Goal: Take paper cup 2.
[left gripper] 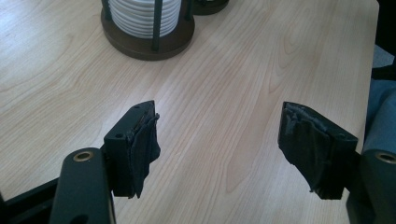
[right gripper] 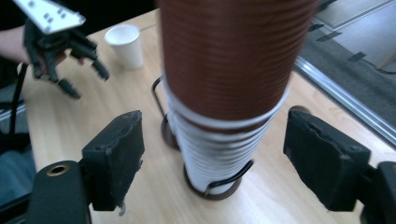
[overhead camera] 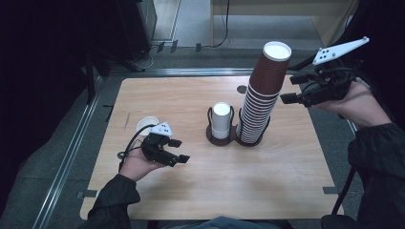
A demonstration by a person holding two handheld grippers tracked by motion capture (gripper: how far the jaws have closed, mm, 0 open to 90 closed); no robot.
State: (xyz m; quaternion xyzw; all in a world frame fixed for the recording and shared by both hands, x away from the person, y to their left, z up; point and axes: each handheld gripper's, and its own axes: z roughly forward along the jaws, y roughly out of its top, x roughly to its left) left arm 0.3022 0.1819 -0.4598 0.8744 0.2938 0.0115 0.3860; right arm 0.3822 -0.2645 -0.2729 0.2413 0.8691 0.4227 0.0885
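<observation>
A tall stack of cups (overhead camera: 260,95), white below and brown above, stands in a dark wire holder (overhead camera: 250,139) at the table's middle right. Beside it, a short white cup stack (overhead camera: 221,120) sits in a second holder. In the right gripper view the brown cups (right gripper: 233,46) loom close ahead, between the two pads and clear of both. My right gripper (overhead camera: 286,98) is held high, just right of the brown part, open. Low at the front left, my left gripper (overhead camera: 180,159) is open with nothing between its pads (left gripper: 140,144). A single white cup (overhead camera: 145,125) stands behind it.
The light wooden table (overhead camera: 267,181) has bare room along its front and right. The short stack's holder (left gripper: 147,39) lies ahead of the left gripper. A metal rail (overhead camera: 67,157) runs along the floor at the table's left, and cables lie on the floor behind.
</observation>
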